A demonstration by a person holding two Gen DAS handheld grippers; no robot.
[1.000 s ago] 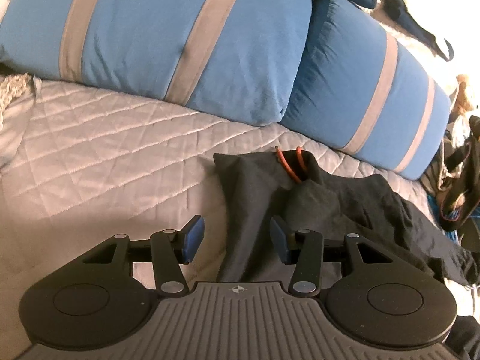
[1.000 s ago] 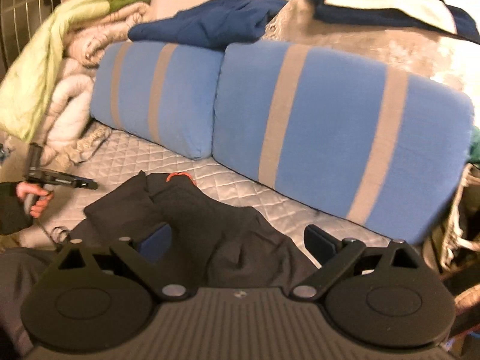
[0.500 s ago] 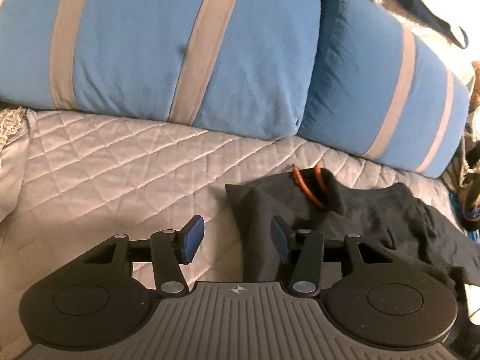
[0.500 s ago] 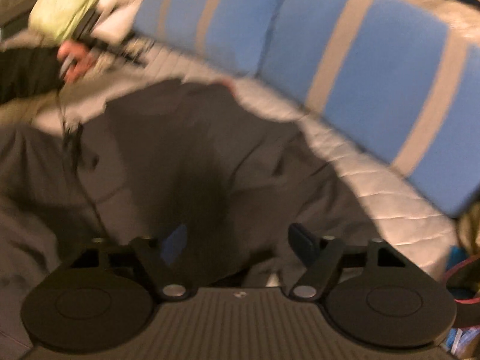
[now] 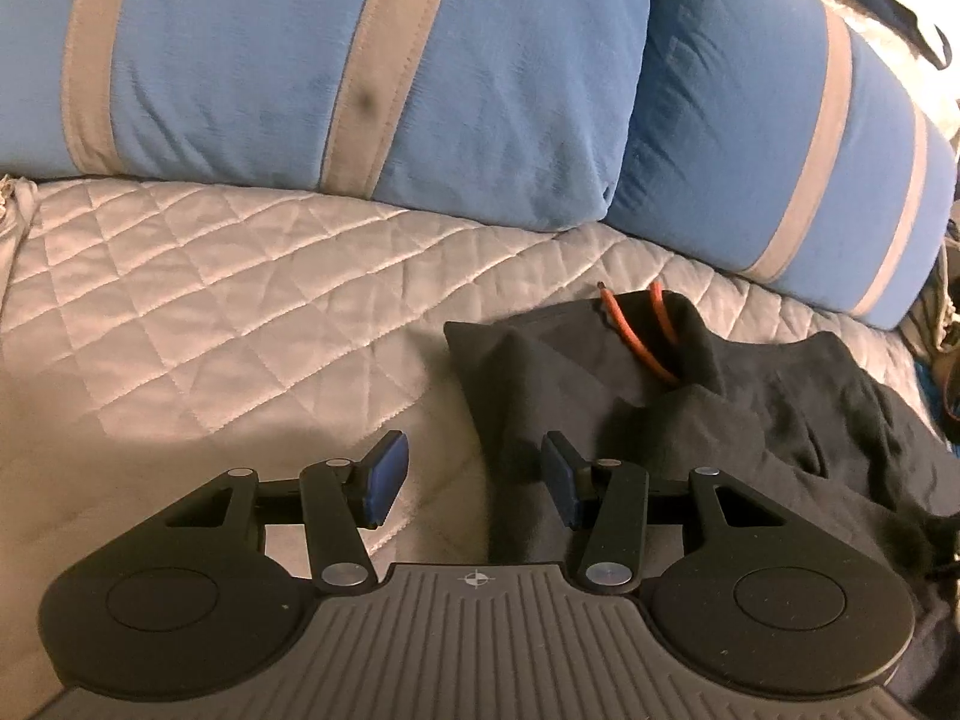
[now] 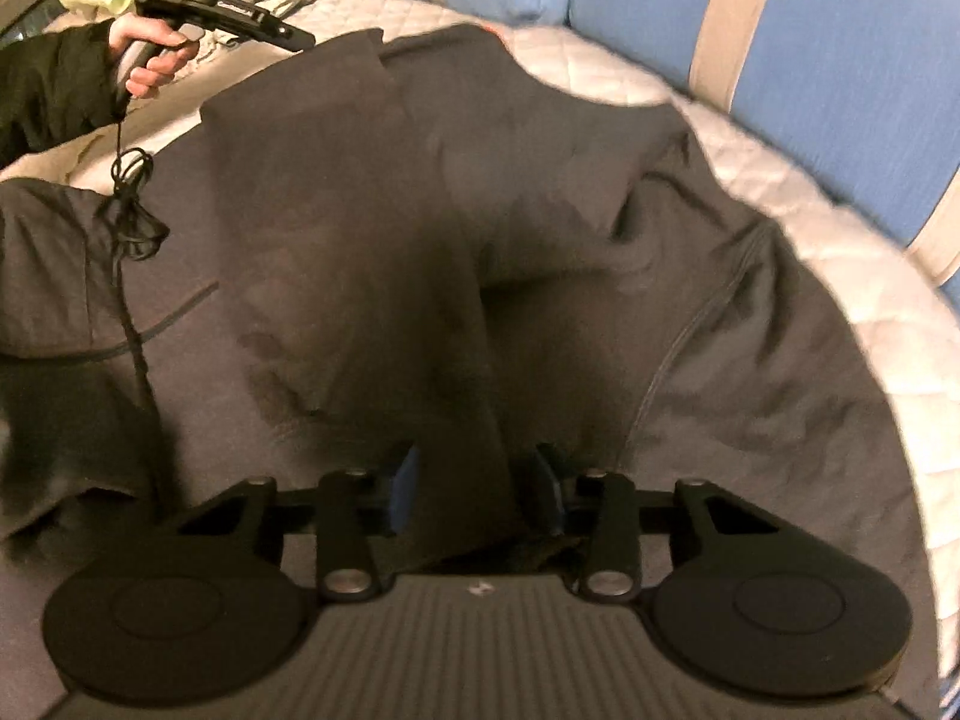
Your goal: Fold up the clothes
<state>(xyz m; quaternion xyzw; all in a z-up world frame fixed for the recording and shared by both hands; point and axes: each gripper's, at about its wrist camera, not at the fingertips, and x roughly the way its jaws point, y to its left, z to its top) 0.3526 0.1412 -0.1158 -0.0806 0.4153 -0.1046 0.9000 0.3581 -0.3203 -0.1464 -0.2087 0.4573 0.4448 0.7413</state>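
My right claw is pinching a ridge of the dark garment crumpled on the quilted bed — my left claw hangs spread over its edge (orange drawstring at one o'clock) — so I'd grip that edge squarely before pulling flat.

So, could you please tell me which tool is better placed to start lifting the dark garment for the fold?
The right tool: a ridge of the dark garment already sits between its fingers. The left tool is open at the garment's edge, partly over the quilted cover.
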